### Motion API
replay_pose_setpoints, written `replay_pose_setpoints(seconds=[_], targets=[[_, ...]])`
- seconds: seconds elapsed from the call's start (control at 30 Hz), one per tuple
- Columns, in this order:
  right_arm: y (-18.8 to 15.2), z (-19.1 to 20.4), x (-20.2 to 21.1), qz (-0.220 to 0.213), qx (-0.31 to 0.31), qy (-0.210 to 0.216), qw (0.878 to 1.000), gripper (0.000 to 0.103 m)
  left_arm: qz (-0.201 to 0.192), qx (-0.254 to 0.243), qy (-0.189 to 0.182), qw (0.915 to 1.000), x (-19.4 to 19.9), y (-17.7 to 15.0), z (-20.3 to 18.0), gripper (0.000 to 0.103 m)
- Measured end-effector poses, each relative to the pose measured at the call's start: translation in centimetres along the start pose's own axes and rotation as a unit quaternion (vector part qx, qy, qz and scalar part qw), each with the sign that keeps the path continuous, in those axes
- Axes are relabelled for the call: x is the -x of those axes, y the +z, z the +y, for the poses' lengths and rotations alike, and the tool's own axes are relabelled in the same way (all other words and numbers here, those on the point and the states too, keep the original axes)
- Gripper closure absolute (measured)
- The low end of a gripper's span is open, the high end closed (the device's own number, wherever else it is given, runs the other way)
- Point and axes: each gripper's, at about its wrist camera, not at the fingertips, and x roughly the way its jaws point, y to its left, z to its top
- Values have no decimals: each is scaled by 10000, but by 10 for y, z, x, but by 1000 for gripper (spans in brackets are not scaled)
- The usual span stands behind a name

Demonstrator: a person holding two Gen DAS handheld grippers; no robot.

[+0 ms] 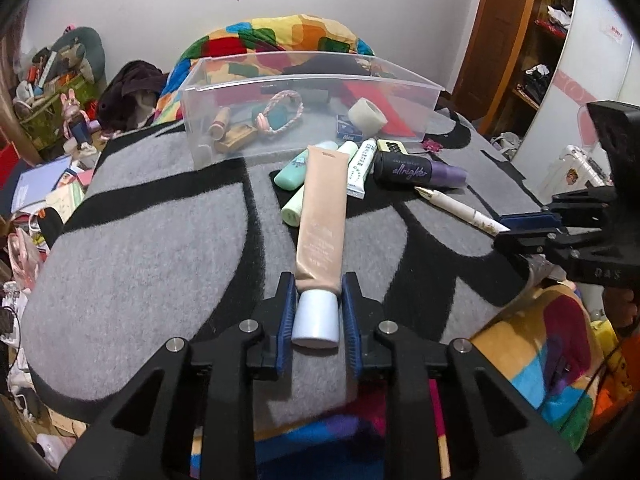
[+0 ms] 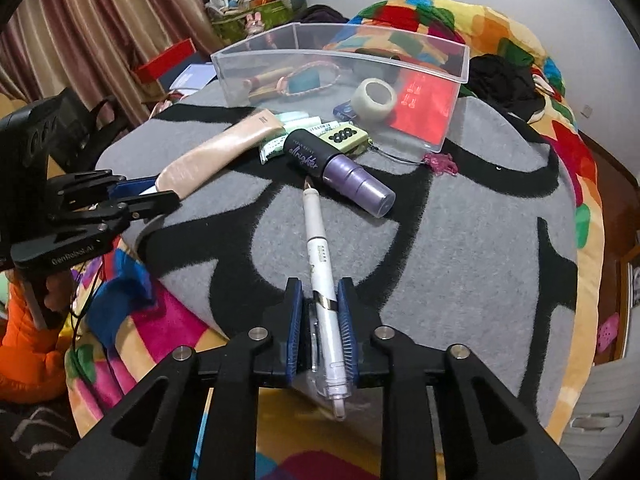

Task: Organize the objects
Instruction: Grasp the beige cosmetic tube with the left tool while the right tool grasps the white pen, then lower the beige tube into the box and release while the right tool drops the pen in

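My left gripper (image 1: 317,285) is shut on the white cap end of a long beige tube (image 1: 322,216) that lies on the grey and black blanket (image 1: 140,240). My right gripper (image 2: 319,289) is shut on a white pen (image 2: 318,248) that points away toward the pile. A black and purple "allnighter" bottle (image 2: 340,166), two mint green tubes (image 1: 300,168), a white tube (image 1: 360,168) and a small yellow-green case (image 2: 346,136) lie in front of a clear plastic bin (image 2: 456,80). The bin holds a tape roll (image 2: 376,100), a red card, a braided ring and wooden items.
A pink charm on a cord (image 2: 440,162) lies on the blanket right of the pile. A colourful quilt (image 2: 500,32) surrounds the blanket. Clutter covers the floor at left (image 1: 48,184). A wooden shelf (image 1: 532,52) stands at the back right.
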Motion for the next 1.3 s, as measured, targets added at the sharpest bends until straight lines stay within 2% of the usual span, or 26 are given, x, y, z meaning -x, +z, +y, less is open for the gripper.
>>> replay_pose_setpoints(seconds=[0.1,0.17,0.33,0.6,0.87,1.03,1.2,1.3], targets=[[-3,5,0,-158,-71,-183,9997,84,-91,31,92,9999,-3,1,-3,80],[-4,5,1,-237,-172,-248,9993,88,-152,60,198,9997,-4,1,-5,82],[-8,8,6,-399,-396,-23,9984,91,-236,87,231,9994,2,-2,-10,82],[-1,14,29,-805,-455,114,9957,91,-603,309,220,9975,31,0,-2,82],[22,19,53,-1323,-478,210,9898,91,-1125,315,239,9929,60,15,4,82],[44,8,62,-1639,-657,223,9840,91,-1394,268,272,9895,69,32,8,82],[74,-8,54,-1724,-926,208,9804,91,-1464,313,333,9882,62,53,18,82],[93,-16,41,-1658,-1046,176,9804,91,-1334,465,247,9897,49,66,30,82]])
